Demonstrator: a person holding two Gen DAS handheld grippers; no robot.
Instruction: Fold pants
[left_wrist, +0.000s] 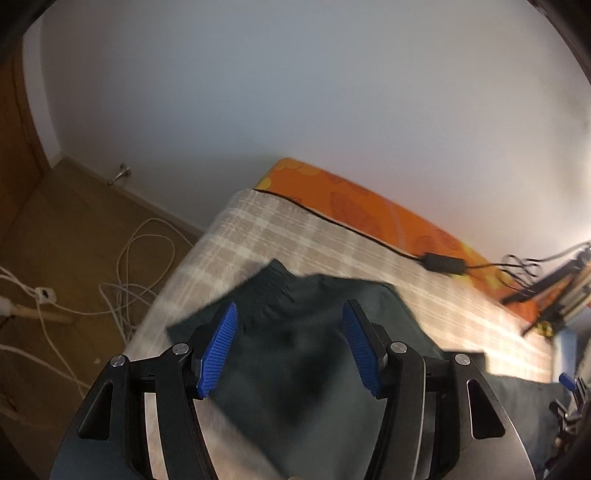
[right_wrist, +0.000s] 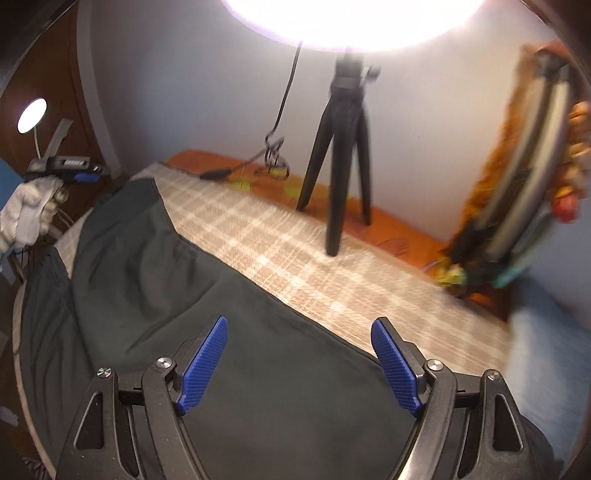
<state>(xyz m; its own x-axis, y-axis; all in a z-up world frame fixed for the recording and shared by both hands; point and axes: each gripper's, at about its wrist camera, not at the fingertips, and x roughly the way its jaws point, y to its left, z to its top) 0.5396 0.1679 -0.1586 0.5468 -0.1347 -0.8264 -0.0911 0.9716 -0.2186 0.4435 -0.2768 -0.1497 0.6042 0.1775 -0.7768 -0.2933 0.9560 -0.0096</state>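
Note:
Dark green-grey pants (left_wrist: 306, 354) lie on a beige checked bed cover (left_wrist: 295, 236). In the left wrist view their elastic waistband end (left_wrist: 269, 291) points away from me. My left gripper (left_wrist: 290, 321) is open, its blue pads (left_wrist: 218, 350) spread just above the waist end, holding nothing. In the right wrist view the pants (right_wrist: 207, 295) stretch from the near side to the far left. My right gripper (right_wrist: 299, 332) is open above the cloth near its right edge, empty. The left gripper also shows in the right wrist view (right_wrist: 74, 170) at the far left.
A black tripod (right_wrist: 343, 162) with a bright lamp stands on the bed by the wall. A black cable with a power box (left_wrist: 443, 263) runs along the orange mattress edge (left_wrist: 354, 199). White cables (left_wrist: 125, 280) lie on the wooden floor at left. A blue pillow (right_wrist: 543, 354) lies at right.

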